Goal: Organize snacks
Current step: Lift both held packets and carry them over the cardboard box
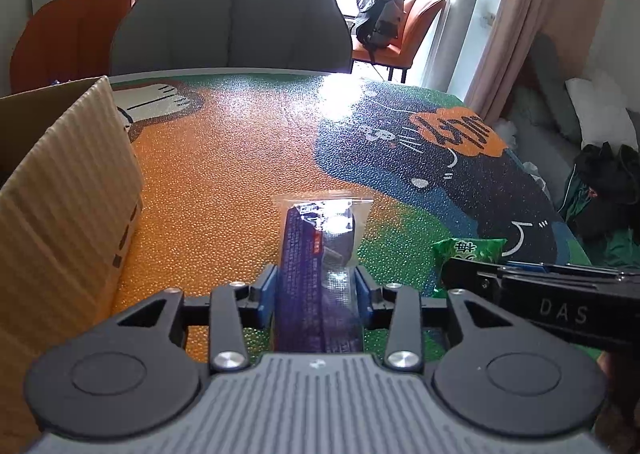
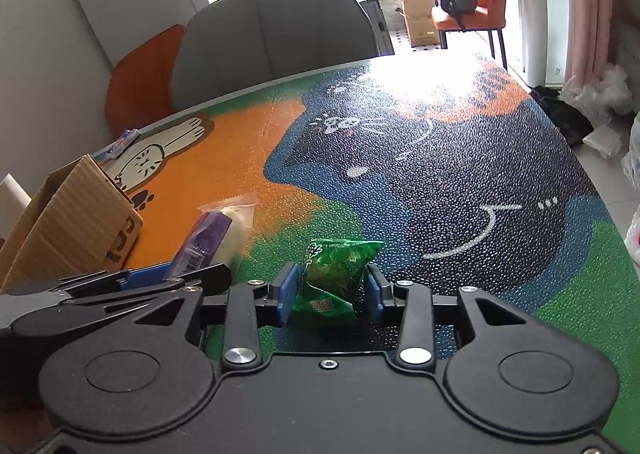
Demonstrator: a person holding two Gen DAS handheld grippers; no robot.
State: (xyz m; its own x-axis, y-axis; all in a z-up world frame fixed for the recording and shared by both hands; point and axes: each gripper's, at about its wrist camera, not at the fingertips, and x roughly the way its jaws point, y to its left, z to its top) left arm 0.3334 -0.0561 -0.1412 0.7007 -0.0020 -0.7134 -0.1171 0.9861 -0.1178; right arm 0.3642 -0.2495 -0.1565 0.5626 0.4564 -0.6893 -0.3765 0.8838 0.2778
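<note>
My left gripper is shut on a purple snack packet in clear wrapping, held above the table; it also shows in the right wrist view. My right gripper is shut on a green snack packet, which also shows in the left wrist view to the right of the purple packet. An open cardboard box stands at the left of the table; it also shows in the right wrist view. The two grippers are side by side, the left one closer to the box.
The table has a colourful cat-print cover. A grey chair and an orange chair stand at its far edge. A small purple packet lies near the far left edge. Another cardboard box sits on the floor beyond.
</note>
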